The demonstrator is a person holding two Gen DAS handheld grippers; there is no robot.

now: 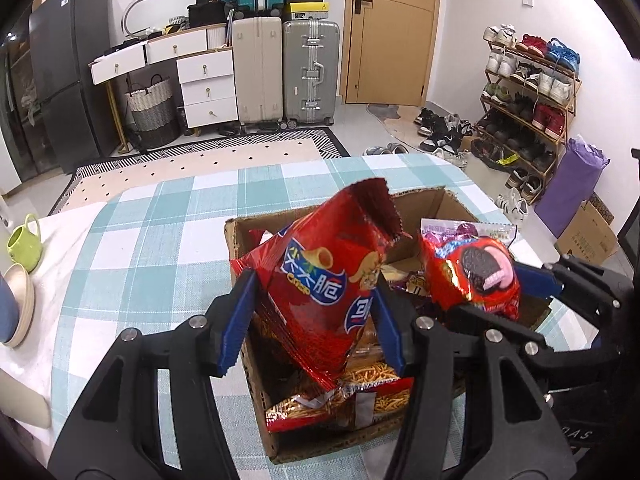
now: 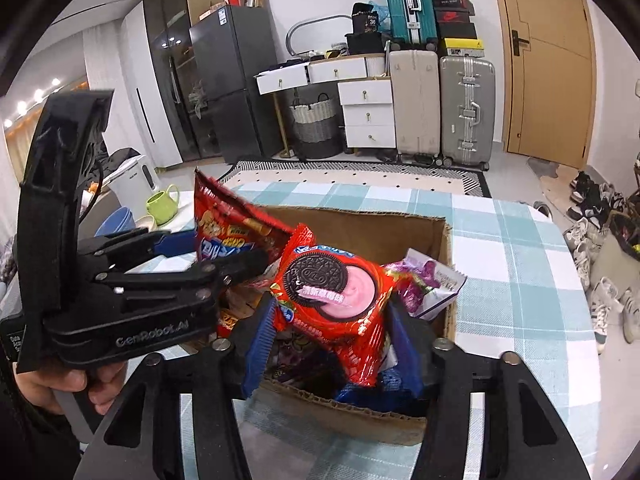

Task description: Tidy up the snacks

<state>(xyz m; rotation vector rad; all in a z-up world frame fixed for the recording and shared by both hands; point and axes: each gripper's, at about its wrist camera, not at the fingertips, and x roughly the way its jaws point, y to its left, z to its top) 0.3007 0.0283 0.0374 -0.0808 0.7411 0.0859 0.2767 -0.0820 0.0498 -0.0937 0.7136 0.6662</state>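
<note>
My left tongs are clenched on a red crisp bag, holding it upright over the near end of the cardboard box, its torn top pointing up. My right tongs have the red cookie pack between their blue pads; whether they still pinch it, I cannot tell. The pack is over the box's near edge. The box sits on the checked tablecloth, already full of snack packets, a noodle-stick bag among them

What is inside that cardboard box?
The cardboard box holds a noodle snack bag, a purple packet and other wrappers; the two held red bags hide the rest.
</note>
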